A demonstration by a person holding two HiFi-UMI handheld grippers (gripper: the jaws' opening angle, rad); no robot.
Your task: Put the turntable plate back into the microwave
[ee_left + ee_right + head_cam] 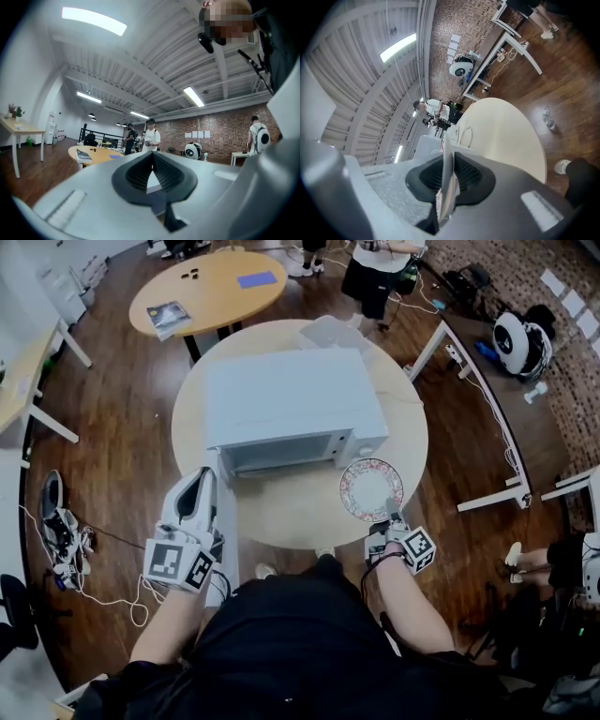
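A white microwave [292, 399] stands on the round cream table [403, 442], its cavity [281, 454] facing me and its door [228, 517] swung out toward me at the left. The patterned turntable plate [371, 488] hangs over the table just right of the cavity. My right gripper [392, 521] is shut on the plate's near rim. In the right gripper view the plate [449, 187] stands edge-on between the pads of that gripper [447, 164]. My left gripper [199, 486] sits just left of the door, and its pads [140, 171] meet at the tips.
A clear container [328, 331] sits behind the microwave. Beyond is a wooden round table [208, 287] with a book [169, 315], and a person [375, 268] stands near it. White desks [487, 418] stand at the right. Shoes and cables [58, 531] lie on the floor at the left.
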